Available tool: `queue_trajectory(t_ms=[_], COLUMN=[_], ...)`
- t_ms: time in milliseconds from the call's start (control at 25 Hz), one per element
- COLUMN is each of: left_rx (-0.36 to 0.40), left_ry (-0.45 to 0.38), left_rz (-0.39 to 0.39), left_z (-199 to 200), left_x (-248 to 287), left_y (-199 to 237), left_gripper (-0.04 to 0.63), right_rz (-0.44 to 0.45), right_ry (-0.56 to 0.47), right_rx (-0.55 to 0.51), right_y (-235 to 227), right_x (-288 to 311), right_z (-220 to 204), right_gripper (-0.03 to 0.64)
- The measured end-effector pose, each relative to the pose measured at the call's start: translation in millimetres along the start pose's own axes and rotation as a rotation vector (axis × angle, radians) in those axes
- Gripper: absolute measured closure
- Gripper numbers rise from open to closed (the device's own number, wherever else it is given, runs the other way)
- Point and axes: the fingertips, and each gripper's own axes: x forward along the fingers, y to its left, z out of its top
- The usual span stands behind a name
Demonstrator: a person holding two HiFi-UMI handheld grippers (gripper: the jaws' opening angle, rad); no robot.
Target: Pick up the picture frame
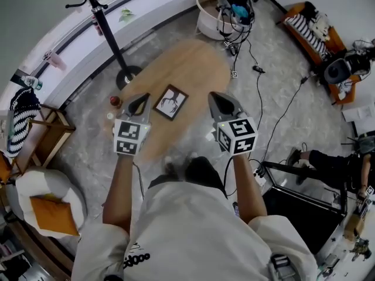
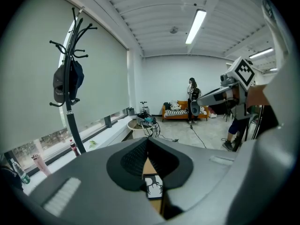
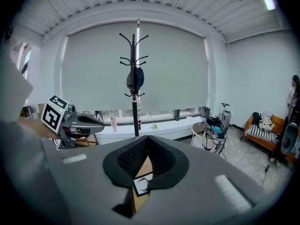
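Picture frame [image 1: 170, 102]: dark square border, white mat, black branching figure inside. It lies flat, turned corner-on, on the oval wooden table [image 1: 196, 69], in the near half toward the left edge. In both gripper views a sliver of it shows low down past the jaw tips [image 2: 153, 186] [image 3: 142, 185].

Left gripper [image 1: 139, 104] has its tip just beside the frame's left corner, jaws clenched together on nothing. Right gripper [image 1: 221, 102] is off the frame's right side with bare wood between them, jaws likewise pressed closed and empty.

A small red object [image 1: 115, 101] sits at the left rim. The far half of the table is bare wood. The coat stand base [image 1: 128, 75] is on the floor close to the left edge, and cables [image 1: 249, 51] trail past the far right.
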Motion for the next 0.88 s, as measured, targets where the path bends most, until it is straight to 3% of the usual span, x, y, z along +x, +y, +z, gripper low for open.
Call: queue_trajectory(t_ms=[520, 880], left_rx=[-0.007, -0.051], left_ry=[0.197, 0.355], left_rz=[-0.029, -0.04], left_z=[-55.4, -127.5], left_x=[116.1, 182.9], left_y=[23.4, 36.0], left_gripper=[0.584, 0.571], right_rz=[0.022, 0.085], right_ry=[0.155, 0.292], right_rx=[0.154, 0.271], right_y=[-72.7, -88.1], right_x=[97.7, 172.2], right_z=[-57.4, -124.8], right_gripper=[0.595, 0.545])
